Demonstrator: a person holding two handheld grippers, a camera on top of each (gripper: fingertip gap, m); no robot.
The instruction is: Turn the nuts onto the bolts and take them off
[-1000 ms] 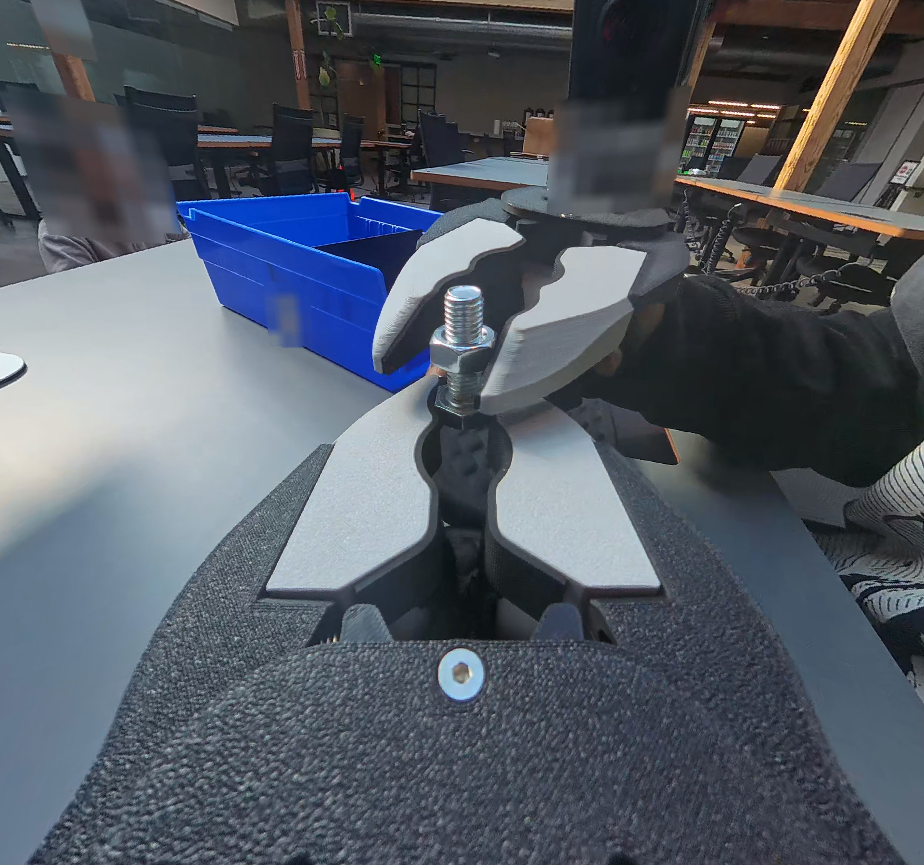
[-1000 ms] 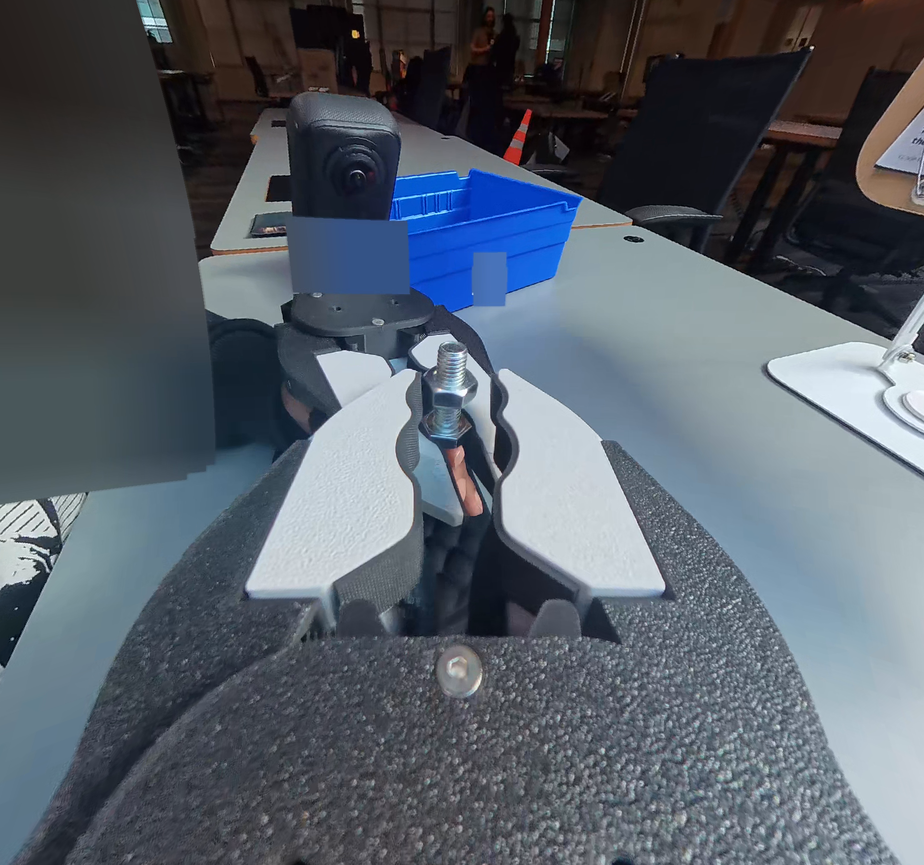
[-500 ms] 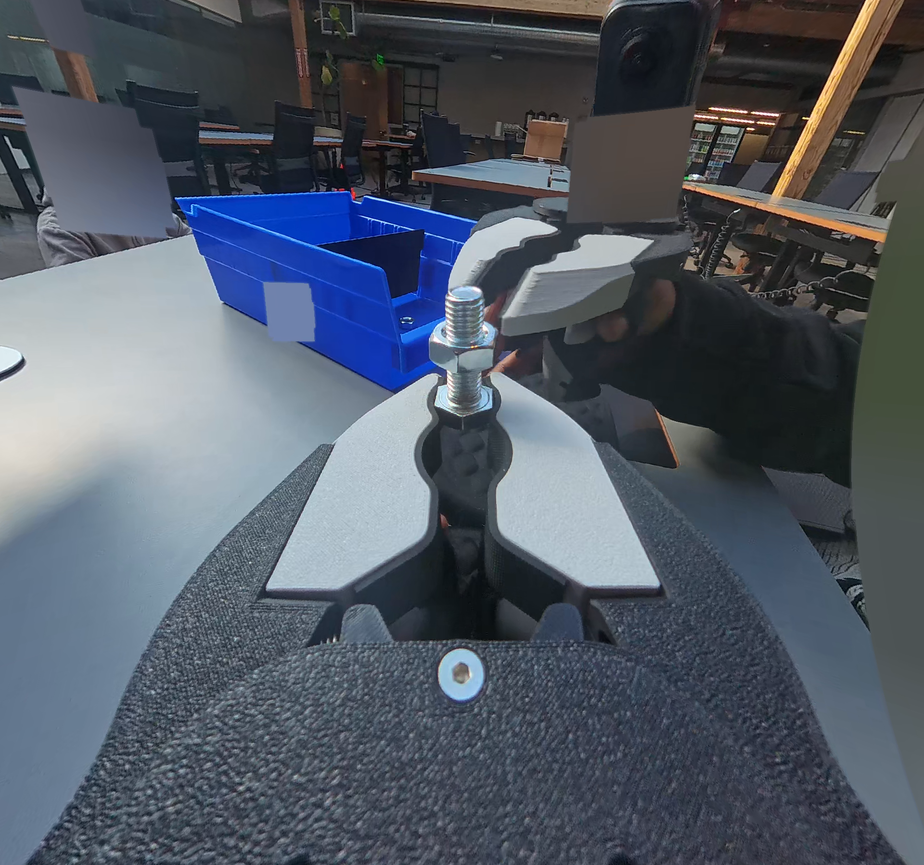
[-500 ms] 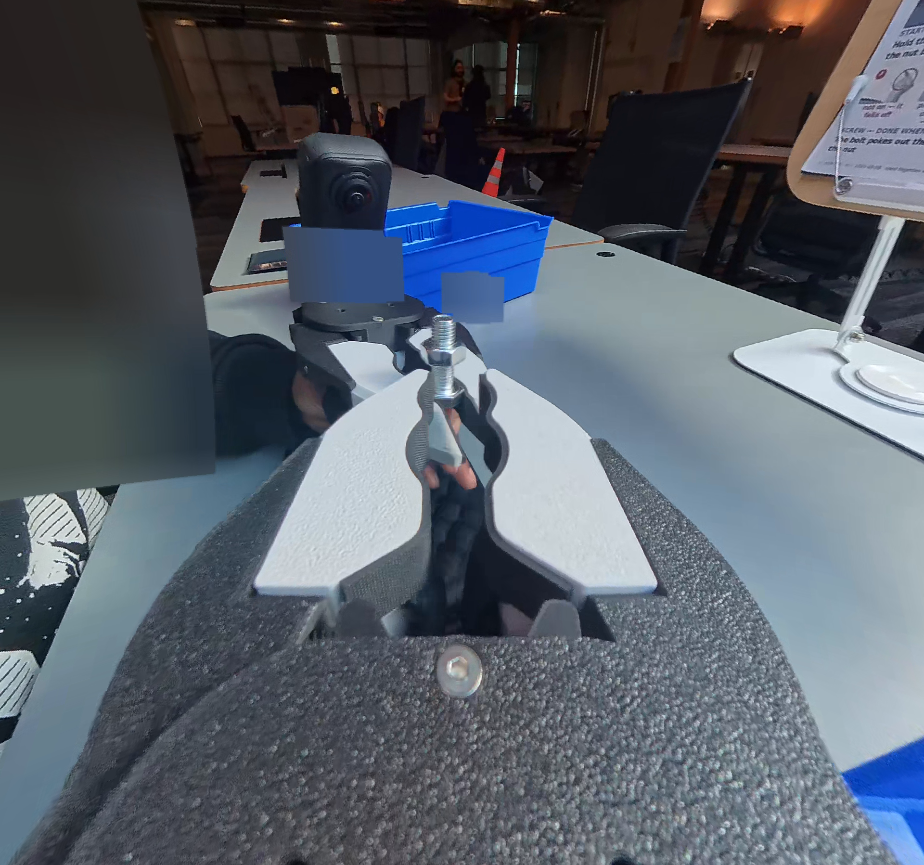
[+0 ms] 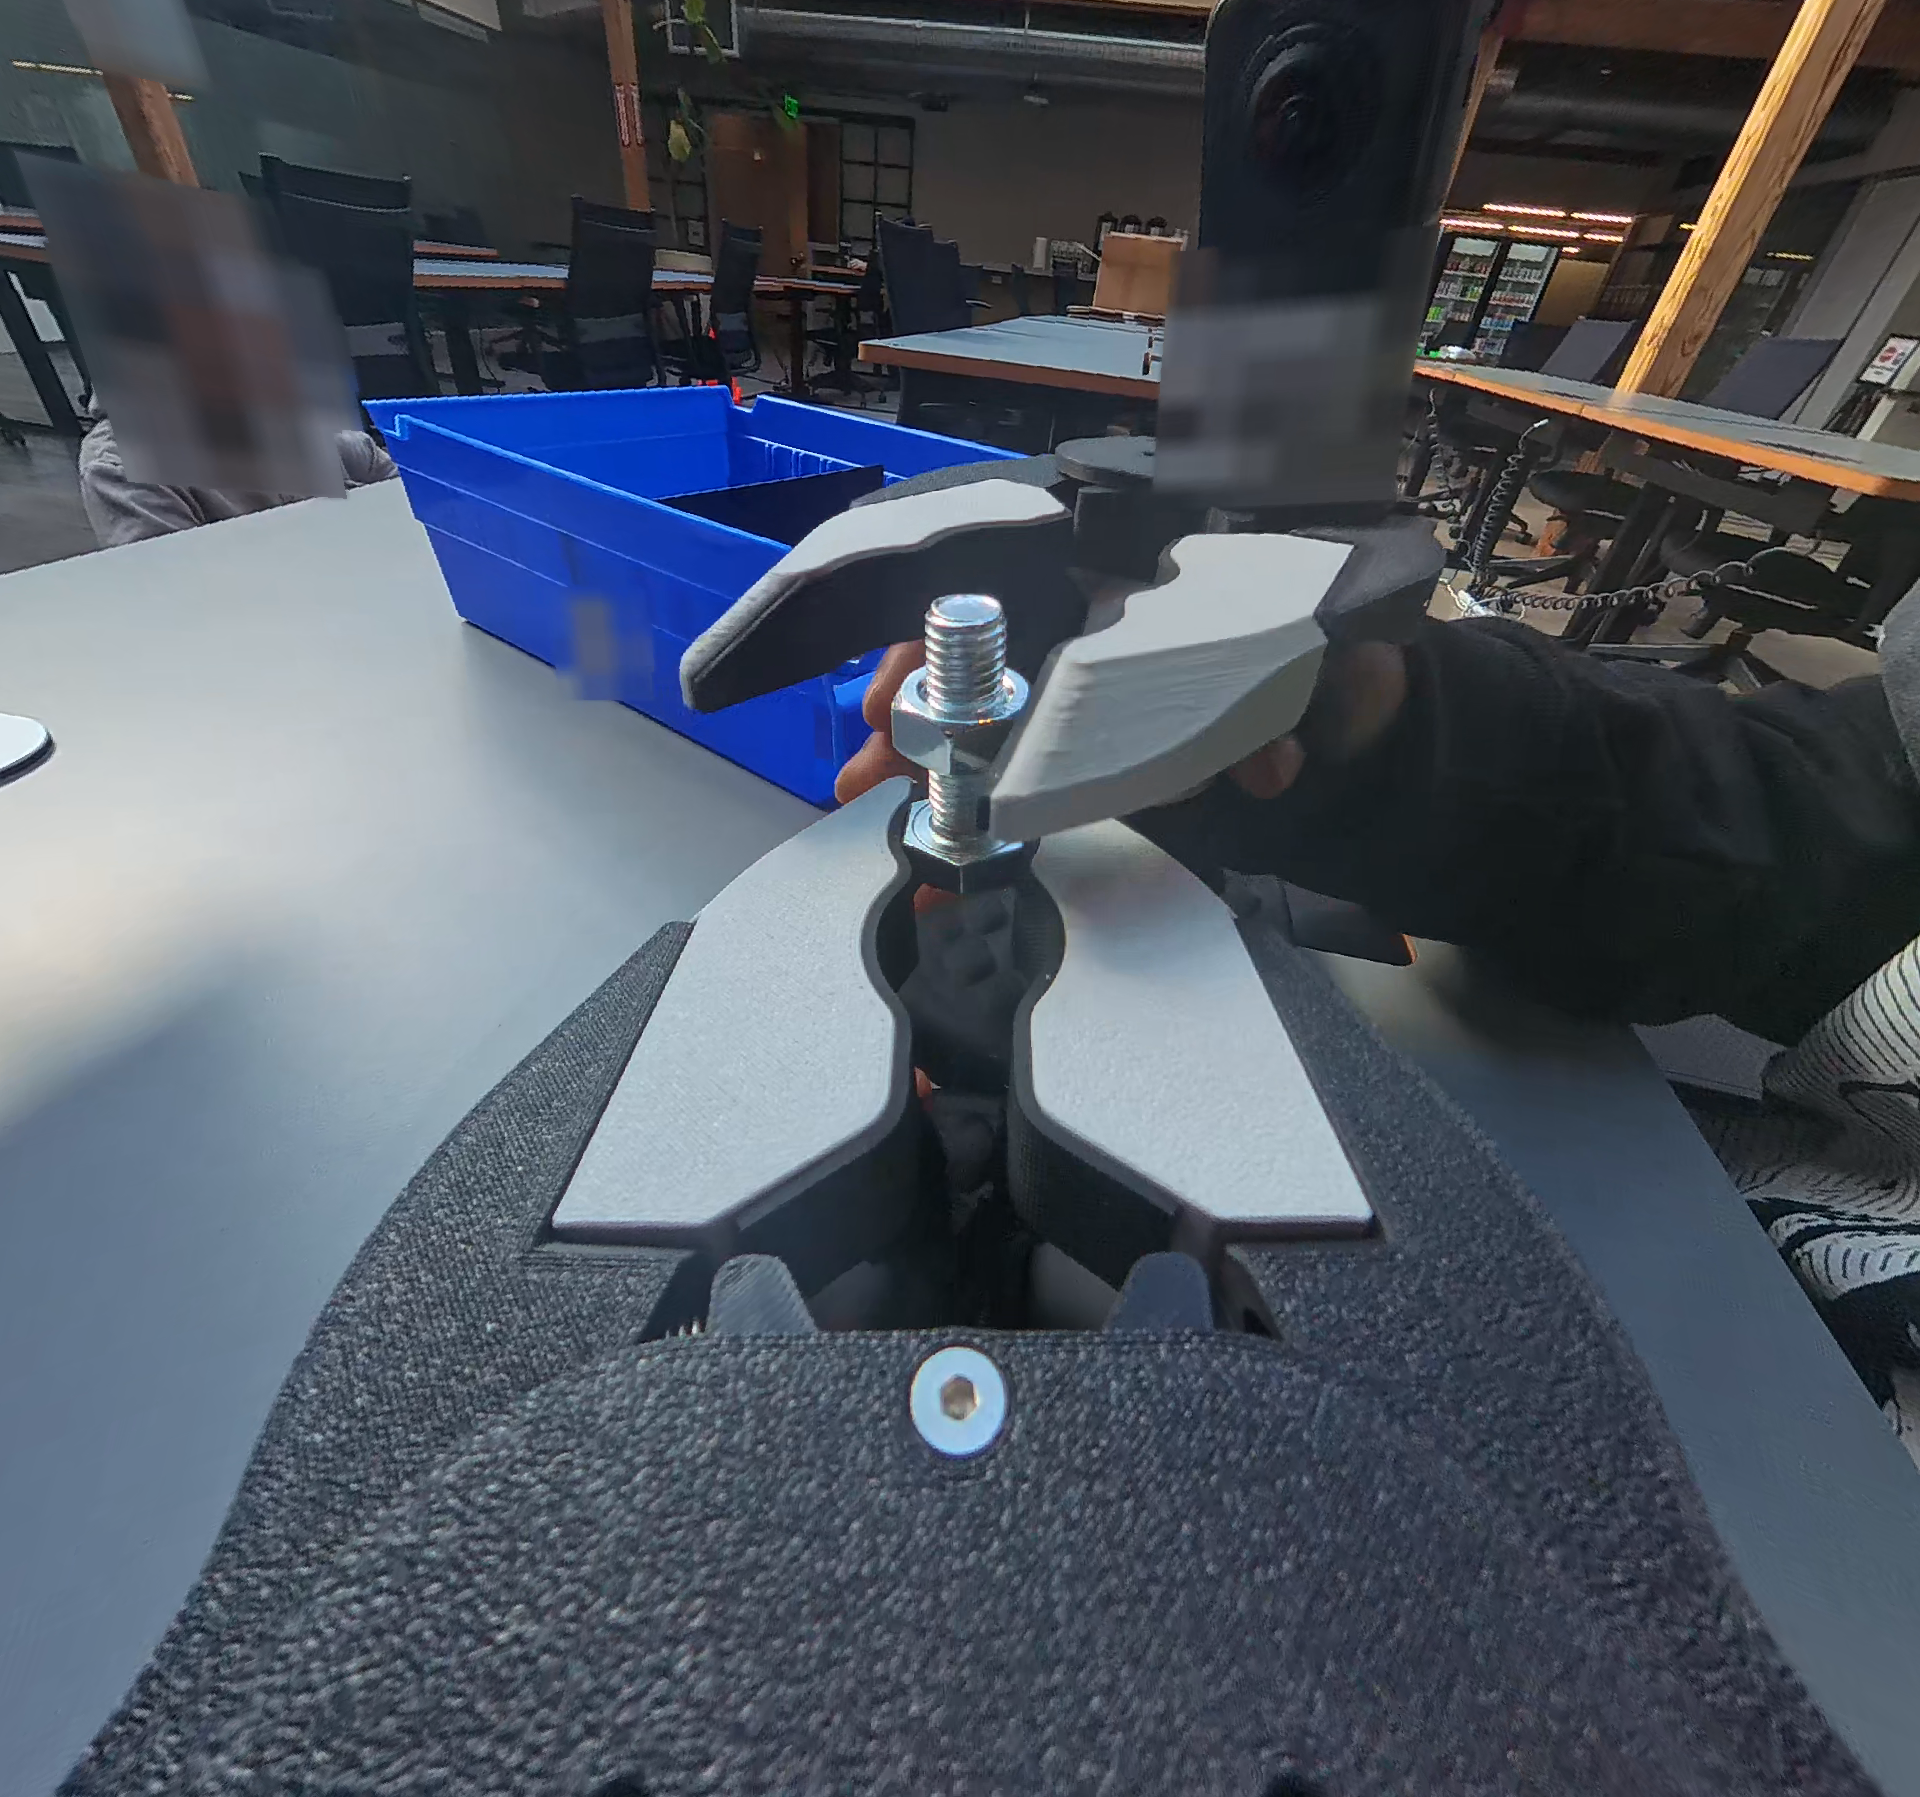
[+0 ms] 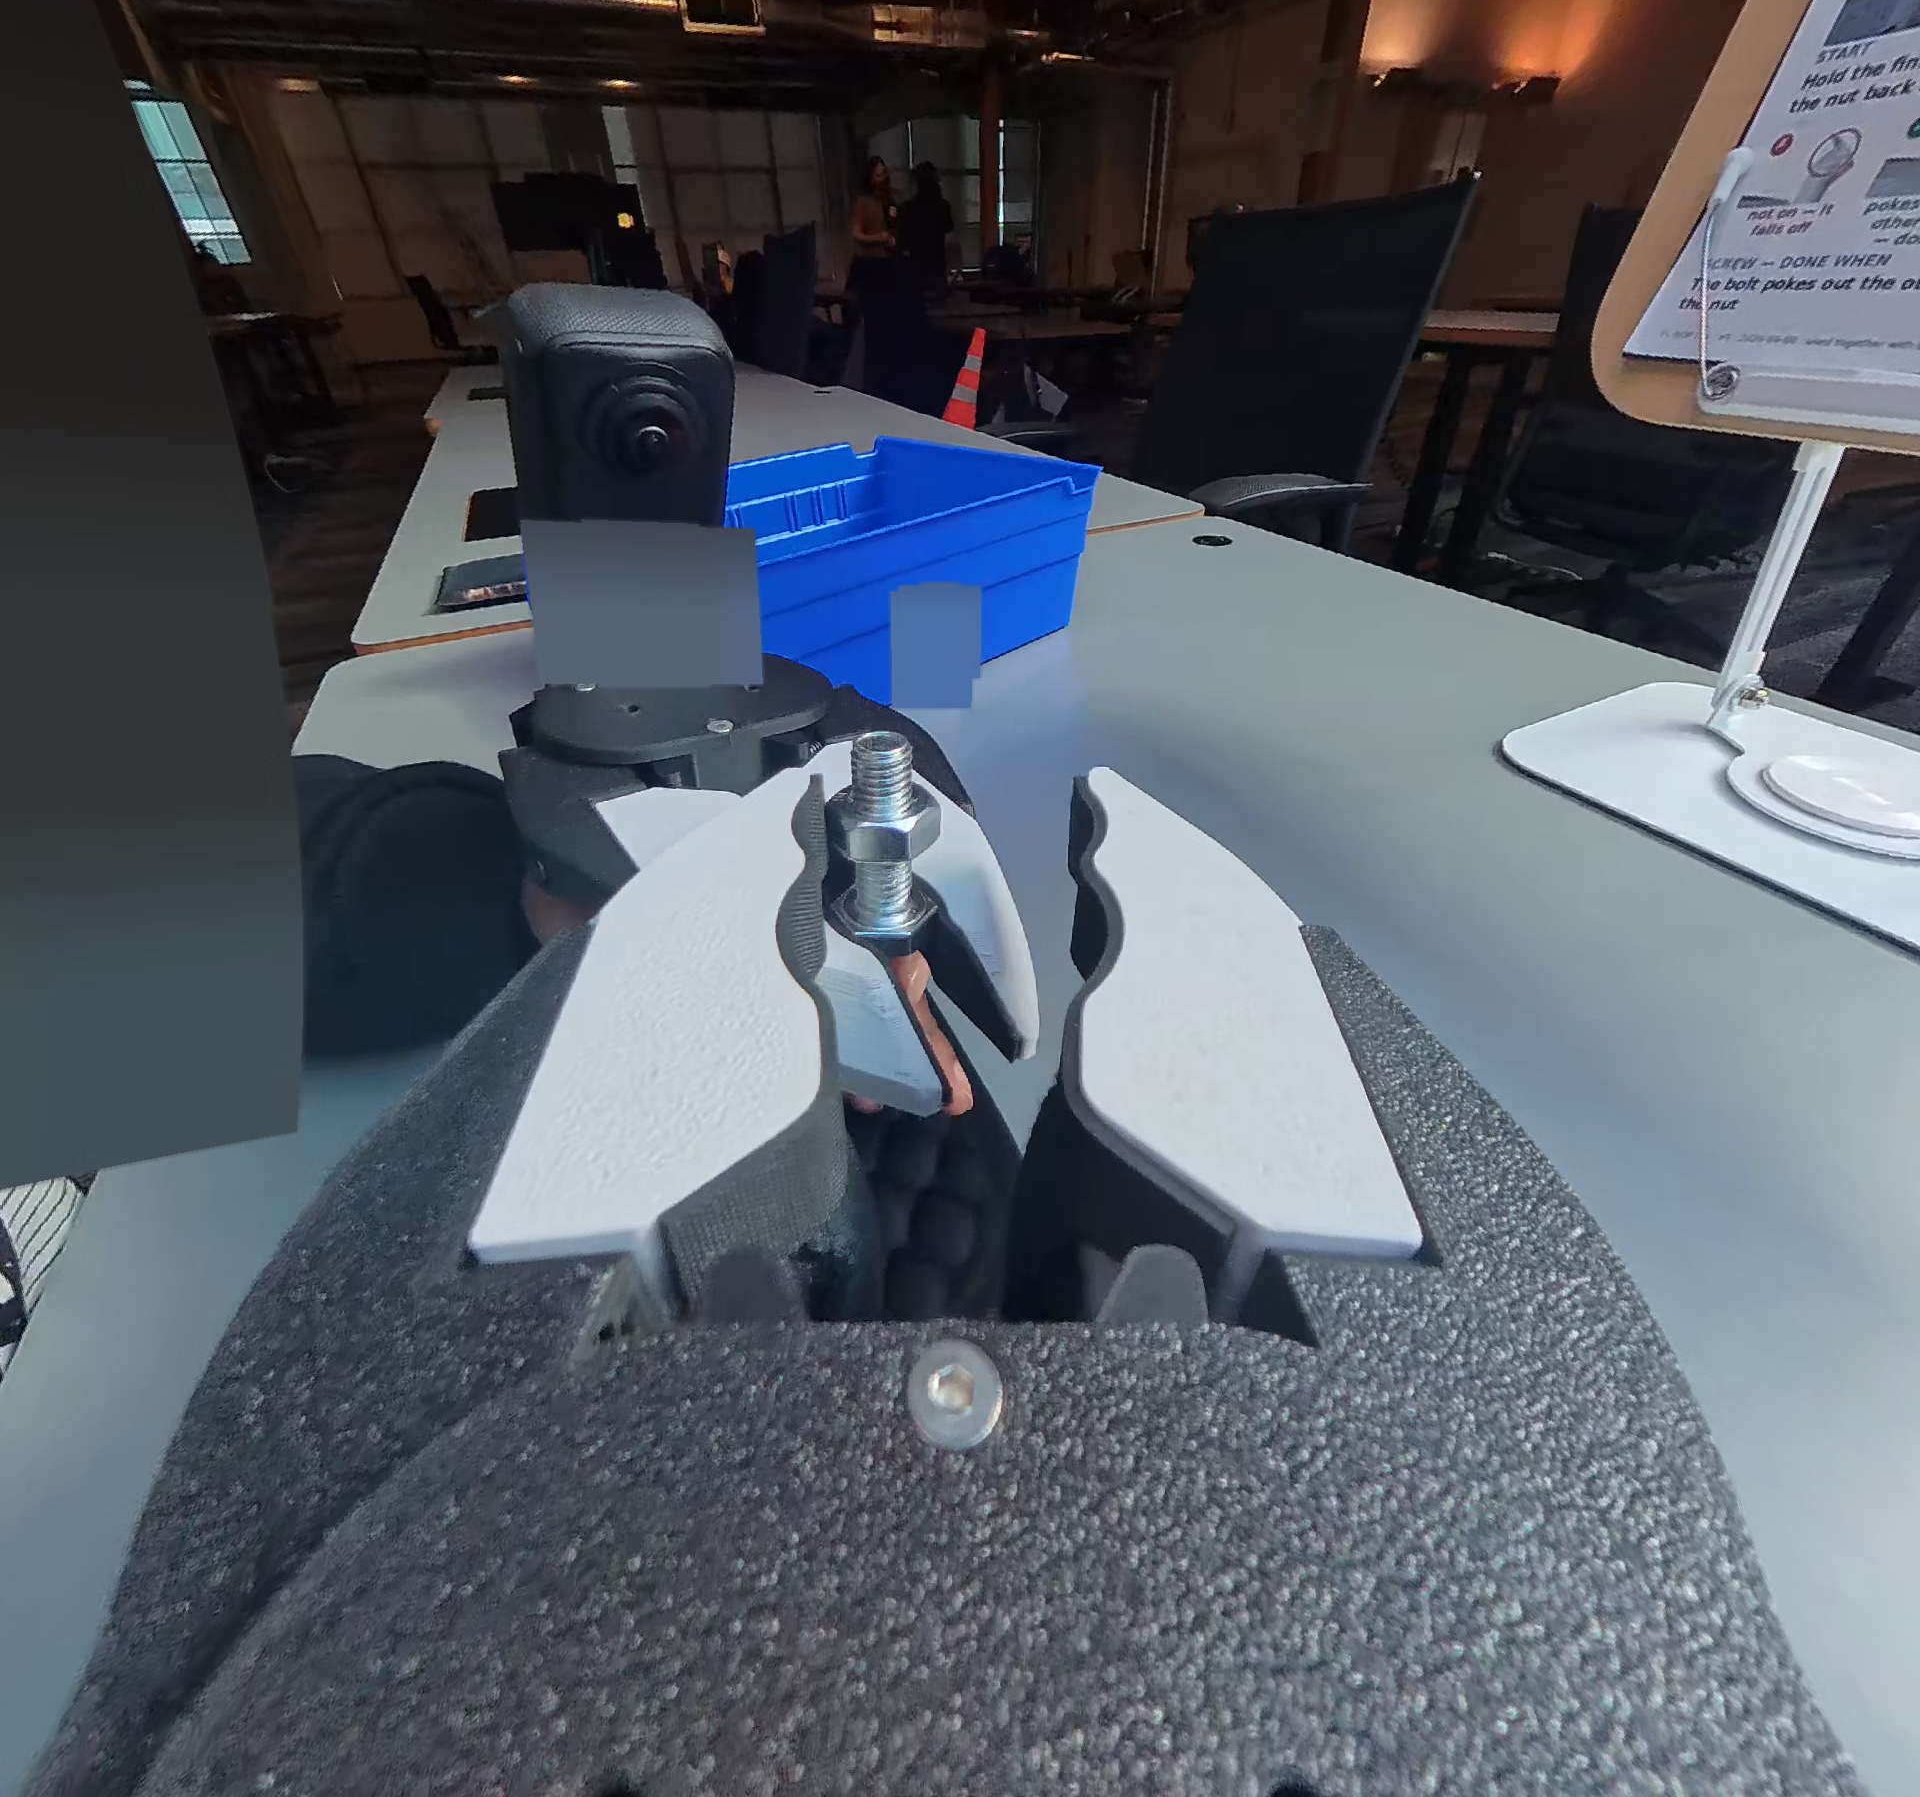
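Left claw (image 5: 961,838): clenched. Its two grey, wavy-edged fingers (image 5: 769,1041) meet at the tips on the hexagonal head of the silver threaded steel bolt (image 5: 964,651), which stands upright at 12 o'clock from the claw, thread end uppermost. In the right wrist view the same claw shows beyond the right claw's fingers, at 11 o'clock, pinching the bolt head from below.

Silver hexagonal steel nut (image 5: 956,713): seated on the bolt shank, roughly midway, with bare thread showing above and below it. It sits clear of the bolt head.

Right claw (image 6: 940,817): released. Its fingers are spread wide, one on either side of the nut. In the left wrist view the finger at 3 o'clock of the nut lies against or just beside the nut's flat; actual contact cannot be confirmed. The finger at 9 o'clock stands apart from it. A hand in a black fingerless glove (image 5: 1558,812) carries this claw; bare fingertips show behind the bolt.

Surroundings: the grey bench (image 5: 260,864) carries a blue plastic parts bin (image 5: 582,511) at 11 o'clock from the bolt in the left wrist view, well apart from it. In the right wrist view a white-based stand bearing a printed card (image 6: 1766,760) rests on the bench at 2 o'clock.
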